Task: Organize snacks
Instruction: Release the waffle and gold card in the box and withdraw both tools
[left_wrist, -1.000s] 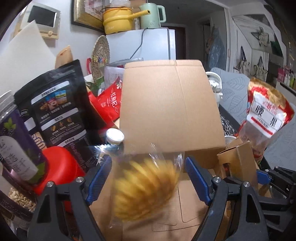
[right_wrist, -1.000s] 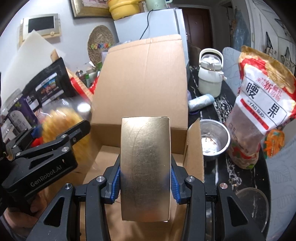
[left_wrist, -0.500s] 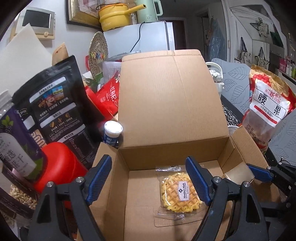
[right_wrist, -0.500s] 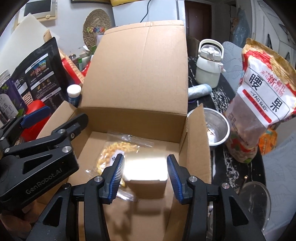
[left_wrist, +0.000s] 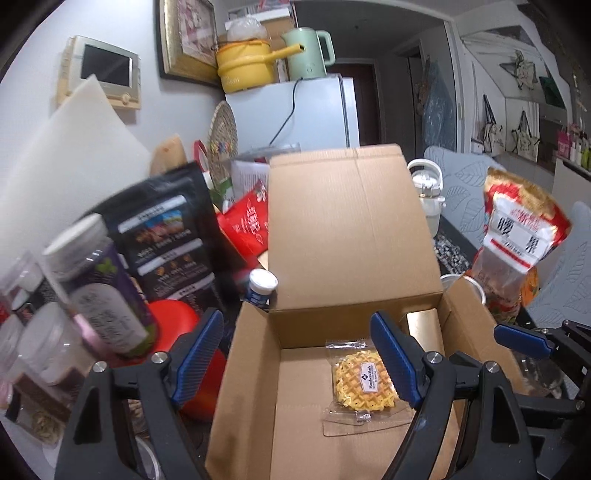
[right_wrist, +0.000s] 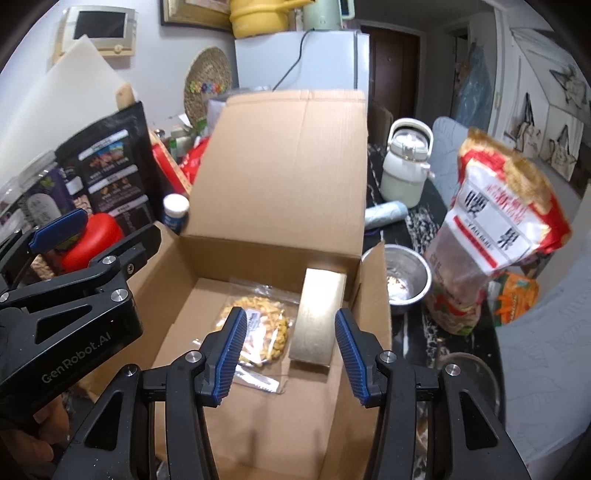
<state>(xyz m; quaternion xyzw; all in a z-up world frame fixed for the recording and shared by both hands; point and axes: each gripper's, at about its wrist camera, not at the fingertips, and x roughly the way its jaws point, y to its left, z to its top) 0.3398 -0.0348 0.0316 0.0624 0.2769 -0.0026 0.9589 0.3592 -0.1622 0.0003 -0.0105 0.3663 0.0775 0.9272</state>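
Note:
An open cardboard box (left_wrist: 343, 236) (right_wrist: 288, 177) stands with its lid up. A wrapped yellow waffle (left_wrist: 364, 386) (right_wrist: 258, 328) lies flat on its floor. A gold box (right_wrist: 319, 317) (left_wrist: 421, 325) lies against the box's right wall, beside the waffle. My left gripper (left_wrist: 299, 362) is open and empty over the box's left wall. My right gripper (right_wrist: 290, 354) is open and empty above the gold box. The left gripper also shows at the left of the right wrist view (right_wrist: 74, 266).
Left of the box stand a black pouch (left_wrist: 166, 243), a purple jar (left_wrist: 99, 288), a red lid (left_wrist: 173, 321), a small blue bottle (left_wrist: 260, 290) and a red bag (left_wrist: 247, 225). On the right are a cashew bag (right_wrist: 495, 243), a steel bowl (right_wrist: 402, 277) and a white kettle (right_wrist: 406, 166).
My left gripper let the waffle drop into the box and pulled back left. My right gripper set the gold box down inside, opened and drew back.

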